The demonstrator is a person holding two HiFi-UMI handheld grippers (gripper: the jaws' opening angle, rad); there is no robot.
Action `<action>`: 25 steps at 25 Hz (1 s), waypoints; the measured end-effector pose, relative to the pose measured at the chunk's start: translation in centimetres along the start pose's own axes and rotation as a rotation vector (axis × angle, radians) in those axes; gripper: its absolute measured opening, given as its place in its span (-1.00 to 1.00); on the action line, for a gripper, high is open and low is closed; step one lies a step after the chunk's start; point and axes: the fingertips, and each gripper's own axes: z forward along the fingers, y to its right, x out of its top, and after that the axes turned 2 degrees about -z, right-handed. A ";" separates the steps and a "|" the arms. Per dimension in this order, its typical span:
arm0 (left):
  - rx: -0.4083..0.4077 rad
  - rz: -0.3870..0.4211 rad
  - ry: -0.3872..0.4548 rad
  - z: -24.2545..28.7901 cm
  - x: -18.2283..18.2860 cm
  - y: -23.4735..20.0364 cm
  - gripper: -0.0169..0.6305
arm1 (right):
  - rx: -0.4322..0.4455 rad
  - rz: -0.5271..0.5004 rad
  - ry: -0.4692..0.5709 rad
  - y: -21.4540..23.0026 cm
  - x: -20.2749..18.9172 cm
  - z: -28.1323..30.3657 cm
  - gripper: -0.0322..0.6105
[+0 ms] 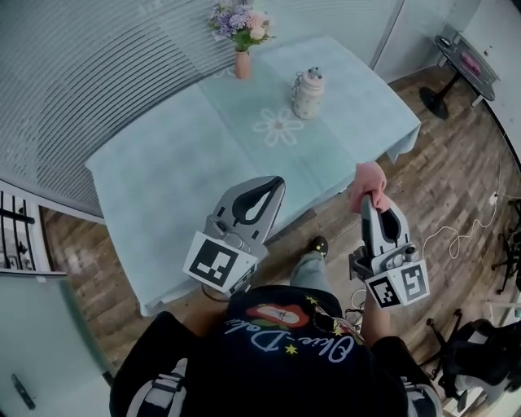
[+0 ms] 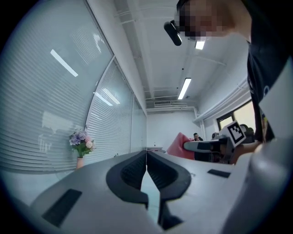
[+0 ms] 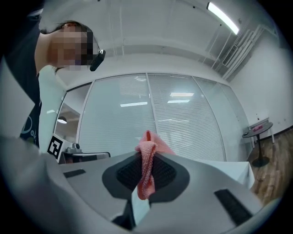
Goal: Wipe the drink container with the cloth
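Standing lidded on the table (image 1: 163, 179), the drink container (image 1: 308, 93) is seen near a vase (image 1: 242, 63) of flowers (image 1: 238, 19). The left gripper (image 2: 146, 154) is closed on nothing over the table's near edge; the cloth (image 3: 147, 169) is clamped in the right gripper (image 3: 146, 157), off the table.

Both grippers held up at the near side of the pale-blue-covered bench (image 1: 163, 187).
The grey left gripper (image 1: 275, 182) (image 2: 146, 154) hovers over the bench's near edge, its fingers (image 2: 130, 170) pressed together with nothing between them. The grey right gripper (image 1: 368, 200) (image 3: 145, 157) hangs just off the bench's near right edge, fingers clamped on a pink knitted cloth (image 1: 369, 177) (image 3: 146, 176) bunched above the tips.
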 end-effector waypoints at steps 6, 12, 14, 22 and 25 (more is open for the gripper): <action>0.081 0.018 -0.021 6.9 0.3 -0.4 -0.93 | 0.121 0.021 -0.022 6.6 0.2 4.6 -0.82; 0.178 -0.005 -0.002 13.9 0.7 -1.5 -0.93 | 0.254 0.039 -0.048 12.4 0.2 8.9 -0.82; 0.221 0.000 -0.008 15.6 0.4 -2.0 -0.93 | 0.304 0.044 -0.054 13.6 -0.1 10.3 -0.82; 0.338 0.019 -0.043 17.9 -0.7 -4.3 -0.93 | 0.450 0.048 -0.093 14.2 -3.0 16.0 -0.82; 0.384 0.014 -0.037 17.4 -0.7 -6.0 -0.93 | 0.493 0.021 -0.127 12.2 -4.8 18.2 -0.82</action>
